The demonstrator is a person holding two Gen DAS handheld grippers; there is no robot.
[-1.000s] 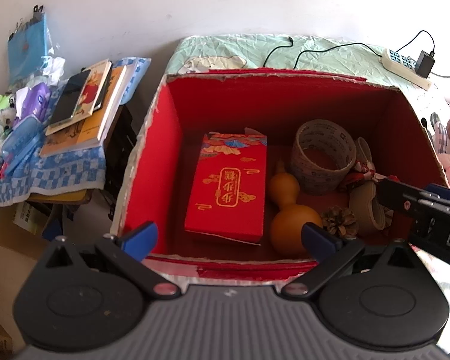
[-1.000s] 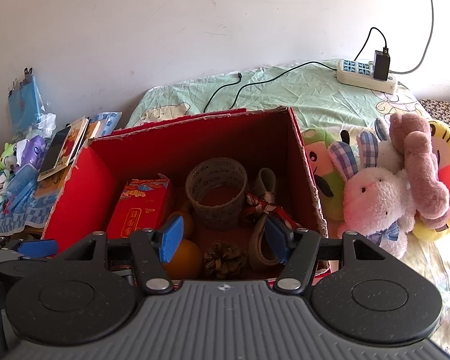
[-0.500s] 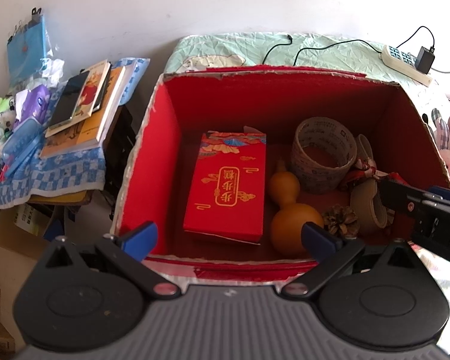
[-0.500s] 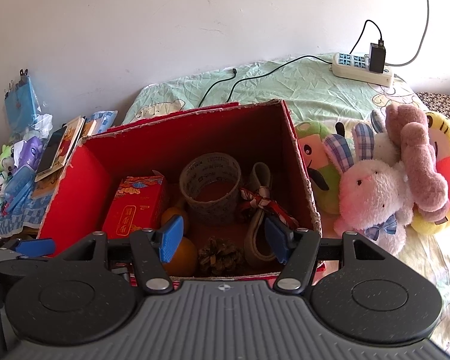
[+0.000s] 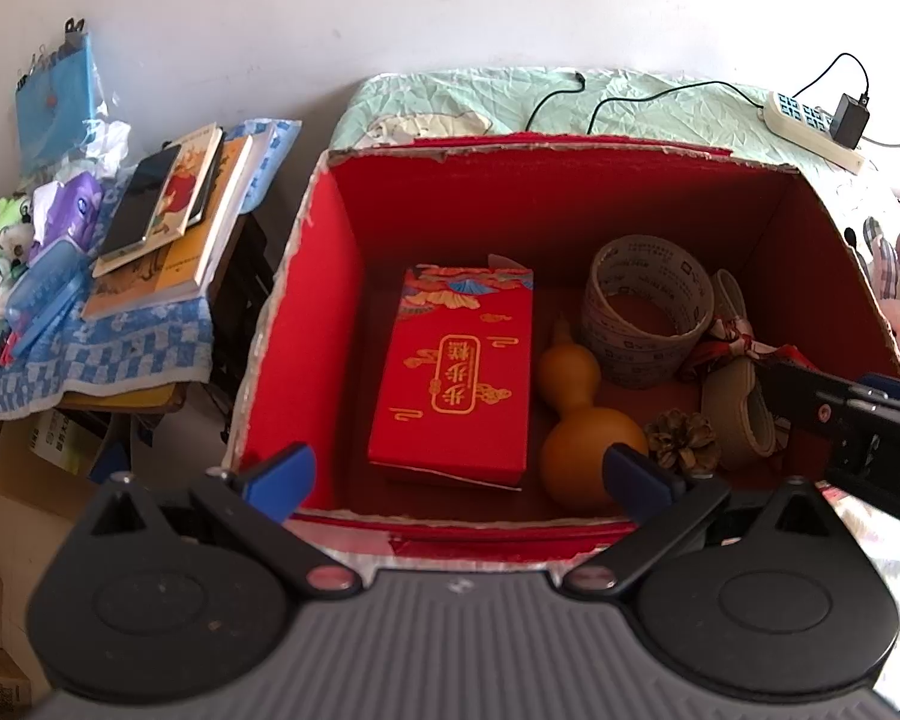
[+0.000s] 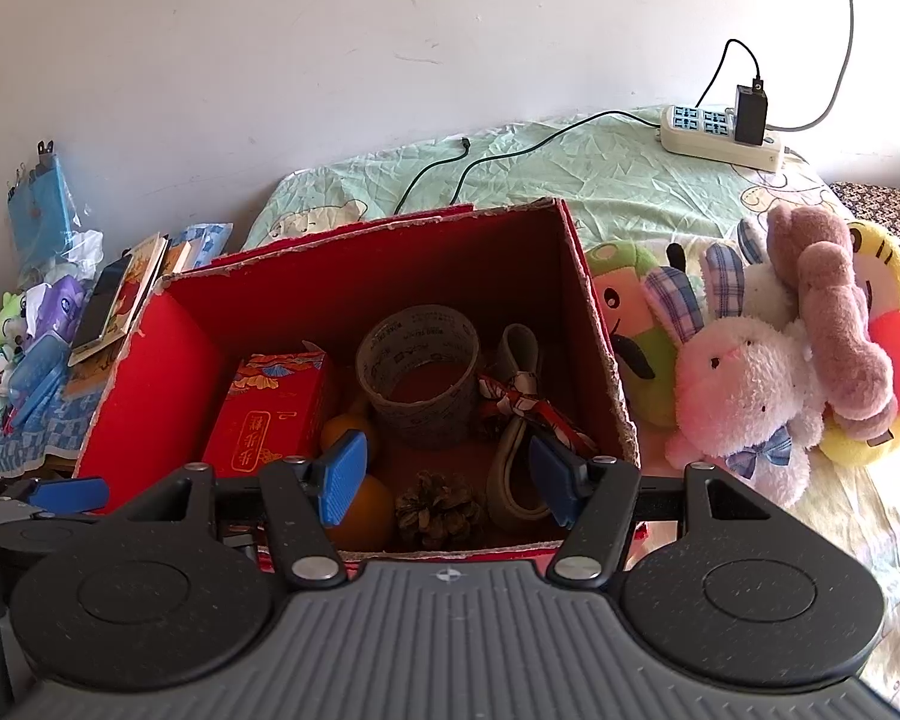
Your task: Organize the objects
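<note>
1. Beyond the left gripper's (image 5: 459,474) left jaw, well outside the box (image 5: 330,276), books (image 5: 168,222) and small toys lie heaped on a checked cloth (image 5: 120,342), probably just parked there.
2. The left gripper's jaws stand wide apart and hold nothing; between them, flat on the box floor, lies a red packet (image 5: 459,360), a gourd (image 5: 582,420) just beside the right jaw.
3. The right gripper (image 6: 447,474) is also spread and empty; a pinecone (image 6: 438,507) sits between its jaws, a tape roll (image 6: 417,372) beyond.
4. Only the right view shows the plush toys (image 6: 744,396) piled on the bed, right of the right jaw, likely awaiting sorting.
</note>
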